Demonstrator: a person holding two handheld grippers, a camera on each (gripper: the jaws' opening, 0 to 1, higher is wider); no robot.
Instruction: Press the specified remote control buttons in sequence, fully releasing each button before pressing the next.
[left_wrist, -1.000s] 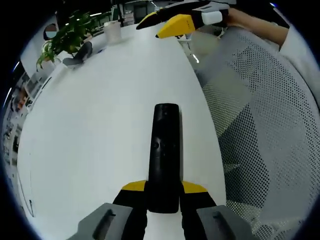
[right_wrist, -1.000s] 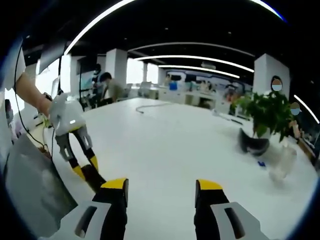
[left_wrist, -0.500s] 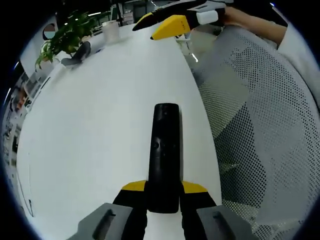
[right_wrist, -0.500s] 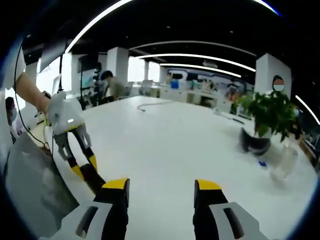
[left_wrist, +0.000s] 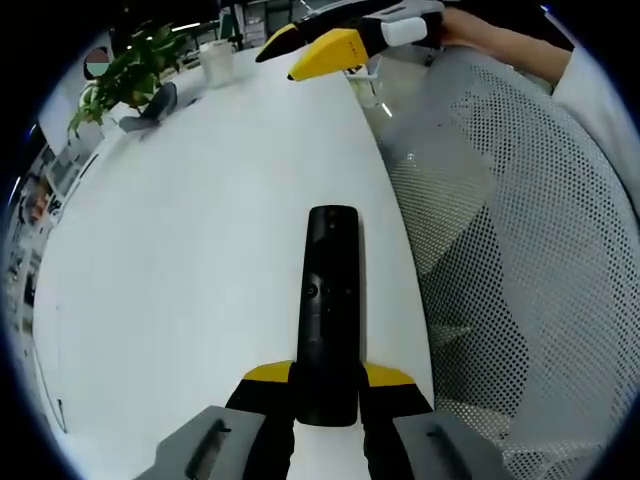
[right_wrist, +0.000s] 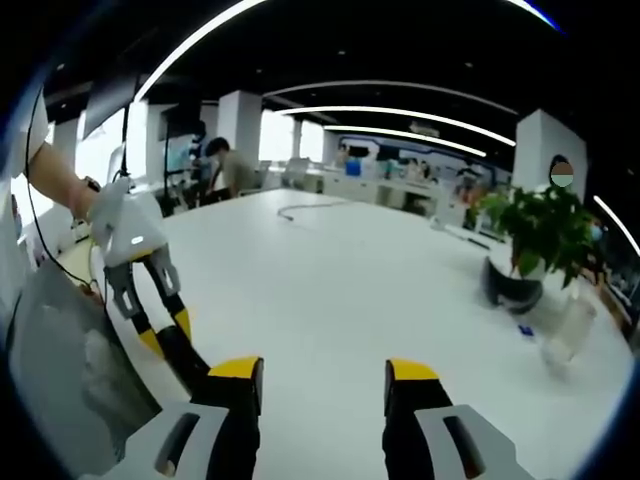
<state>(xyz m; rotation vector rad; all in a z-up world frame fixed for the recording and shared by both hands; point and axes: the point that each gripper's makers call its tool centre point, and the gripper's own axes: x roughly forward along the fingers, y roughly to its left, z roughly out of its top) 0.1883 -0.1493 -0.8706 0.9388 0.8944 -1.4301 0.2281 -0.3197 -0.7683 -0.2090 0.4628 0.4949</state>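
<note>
A black remote control (left_wrist: 330, 300) lies lengthwise along the left gripper view, its near end clamped between the yellow-tipped jaws of my left gripper (left_wrist: 328, 378). It hovers over the white table (left_wrist: 190, 250) close to the table's edge. My right gripper (right_wrist: 323, 372) stands open with nothing between its jaws, over the same table (right_wrist: 340, 290). In the left gripper view the right gripper (left_wrist: 302, 48) comes in at the top, apart from the remote. In the right gripper view the left gripper (right_wrist: 167, 332) shows at the left, with the dark remote (right_wrist: 187, 358) sticking out of it.
A white mesh chair (left_wrist: 520, 230) stands just beyond the table's edge. A potted plant (right_wrist: 540, 225), a dark object (right_wrist: 508, 285) and a clear cup (right_wrist: 565, 330) sit at one end. A cable (right_wrist: 300, 210) lies farther off. A person (right_wrist: 225, 165) sits in the background.
The remote stays clamped in the left gripper. The right gripper has drifted a little left in the left gripper view. Both views shifted slightly with the hands.
</note>
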